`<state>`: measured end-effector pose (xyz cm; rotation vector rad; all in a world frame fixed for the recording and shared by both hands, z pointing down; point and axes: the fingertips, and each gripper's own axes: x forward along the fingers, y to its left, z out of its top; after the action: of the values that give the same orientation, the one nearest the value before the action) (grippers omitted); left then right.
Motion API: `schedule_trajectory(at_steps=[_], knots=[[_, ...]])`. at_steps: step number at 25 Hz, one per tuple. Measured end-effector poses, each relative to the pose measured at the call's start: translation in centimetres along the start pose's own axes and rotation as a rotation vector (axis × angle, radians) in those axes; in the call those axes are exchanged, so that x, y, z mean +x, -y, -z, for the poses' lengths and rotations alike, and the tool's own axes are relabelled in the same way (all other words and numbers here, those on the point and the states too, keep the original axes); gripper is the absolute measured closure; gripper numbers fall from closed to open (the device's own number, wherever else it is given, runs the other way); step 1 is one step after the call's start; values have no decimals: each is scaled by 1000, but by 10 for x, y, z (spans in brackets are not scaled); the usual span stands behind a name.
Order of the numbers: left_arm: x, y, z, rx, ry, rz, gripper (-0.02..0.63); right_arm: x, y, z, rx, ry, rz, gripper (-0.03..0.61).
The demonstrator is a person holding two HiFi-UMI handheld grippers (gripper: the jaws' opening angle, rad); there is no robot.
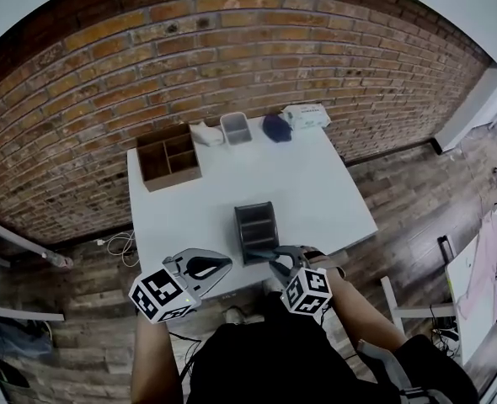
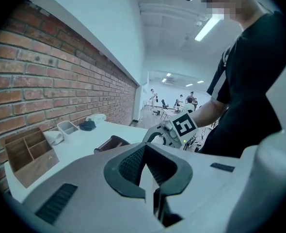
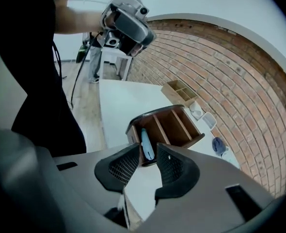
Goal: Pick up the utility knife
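Right gripper view: the utility knife (image 3: 147,144) is seen as a pale blue handle standing in an end compartment of the dark organiser (image 3: 174,125). Its lower part is hidden by the organiser wall. The right claw (image 3: 148,155) is held open and empty just short of it. The left claw (image 2: 145,152) is closed on nothing at the front edge of the desk (image 1: 333,192).

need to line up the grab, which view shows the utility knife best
The right gripper view: the blue utility knife stands in an end compartment of the dark organizer, beyond the open jaws. The head view shows only the organizer from above; the left gripper view only its outer side.
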<state>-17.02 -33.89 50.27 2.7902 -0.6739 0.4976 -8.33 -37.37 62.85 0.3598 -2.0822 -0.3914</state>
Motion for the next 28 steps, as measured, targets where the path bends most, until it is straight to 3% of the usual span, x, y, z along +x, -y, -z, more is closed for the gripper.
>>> schedule_trajectory(at_steps=[18, 24, 28], knots=[[11, -7, 7, -8, -38, 1, 624, 33, -5, 8, -236, -81, -76, 488], [13, -5, 8, -9, -42, -2, 624, 35, -2, 7, -205, -104, -70, 506], [14, -5, 8, 1, -49, 2, 624, 28, -2, 4, -54, -93, -105, 508]])
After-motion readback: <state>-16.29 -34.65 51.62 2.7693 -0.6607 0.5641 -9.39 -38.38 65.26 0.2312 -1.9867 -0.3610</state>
